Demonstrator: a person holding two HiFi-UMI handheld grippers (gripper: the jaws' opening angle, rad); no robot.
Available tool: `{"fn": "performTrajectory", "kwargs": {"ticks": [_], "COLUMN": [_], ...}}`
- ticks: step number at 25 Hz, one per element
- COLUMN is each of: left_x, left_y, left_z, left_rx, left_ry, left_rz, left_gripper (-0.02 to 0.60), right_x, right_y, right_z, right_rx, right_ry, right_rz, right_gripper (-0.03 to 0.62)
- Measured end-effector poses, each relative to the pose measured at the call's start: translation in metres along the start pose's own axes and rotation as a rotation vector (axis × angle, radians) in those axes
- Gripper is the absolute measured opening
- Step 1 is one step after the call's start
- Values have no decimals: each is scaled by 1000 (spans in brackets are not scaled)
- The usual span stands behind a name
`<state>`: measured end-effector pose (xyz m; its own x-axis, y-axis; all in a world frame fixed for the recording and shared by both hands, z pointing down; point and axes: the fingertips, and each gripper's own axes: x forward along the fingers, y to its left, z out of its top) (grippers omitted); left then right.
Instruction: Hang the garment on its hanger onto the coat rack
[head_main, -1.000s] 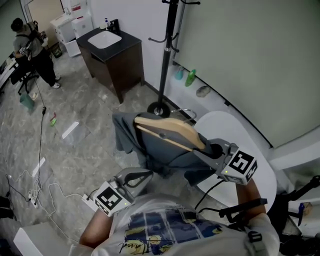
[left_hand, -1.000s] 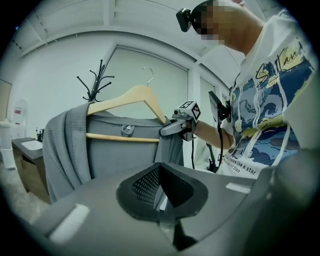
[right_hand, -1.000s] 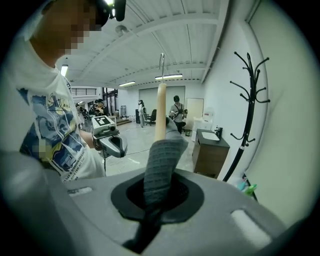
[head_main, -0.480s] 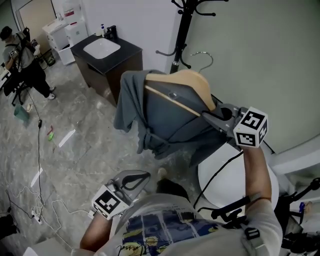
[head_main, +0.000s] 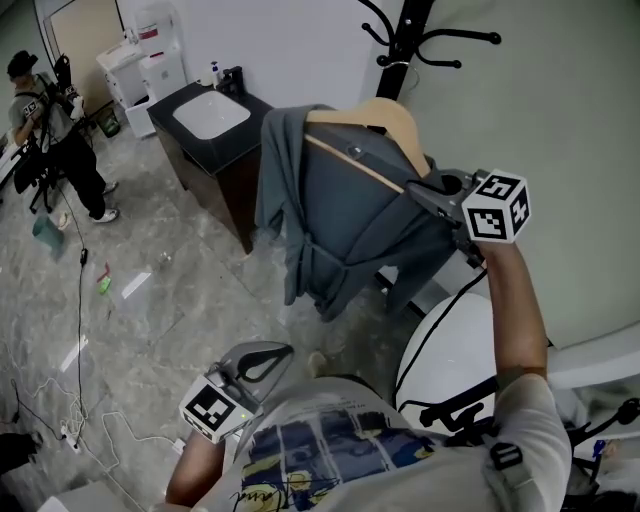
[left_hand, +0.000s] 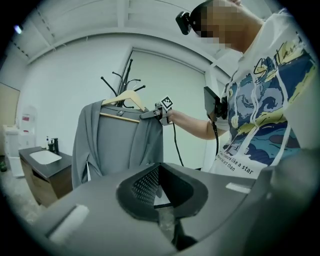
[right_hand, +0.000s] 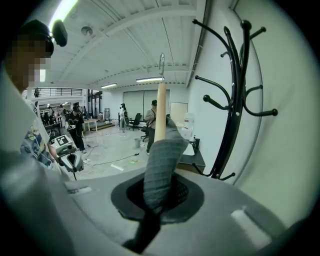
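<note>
Grey garment (head_main: 345, 215) on its wooden hanger (head_main: 388, 122) held up just beside the coat rack (head_main: 412, 35), my right tool (head_main: 428, 190) clenched on its cloth-covered shoulder end, my left tool (head_main: 268, 354) low, closed, holding nothing

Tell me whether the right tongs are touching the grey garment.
Touching. The right gripper view shows the right tongs shut on the grey garment where it drapes over the wooden hanger end, with the fabric pinched between the jaws.
</note>
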<state>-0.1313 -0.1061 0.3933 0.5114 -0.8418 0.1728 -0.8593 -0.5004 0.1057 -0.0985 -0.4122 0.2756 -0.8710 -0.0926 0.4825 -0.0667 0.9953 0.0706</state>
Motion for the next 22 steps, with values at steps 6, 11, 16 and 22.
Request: {"fn": "performTrajectory", "kwargs": {"ticks": [6,11,16,22], "left_x": [39,60,76,84], "left_y": [32,48,65,74], "left_z": [15,14,10,4], "left_rx": [-1,-16,-34,-57], "left_ry": [-7,9,16,26], "left_rz": [21,41,67,90], "left_gripper": [2,2,2,2], "right_x": [26,49,71,85], "right_y": [-74,-113,-140,-157], "right_z": [11,-2,-16,-34], "right_rx": [18,34,40,54], "right_ry": [13,32,46,62], "right_rz": [1,1,0,1], "right_gripper": [8,8,8,8]}}
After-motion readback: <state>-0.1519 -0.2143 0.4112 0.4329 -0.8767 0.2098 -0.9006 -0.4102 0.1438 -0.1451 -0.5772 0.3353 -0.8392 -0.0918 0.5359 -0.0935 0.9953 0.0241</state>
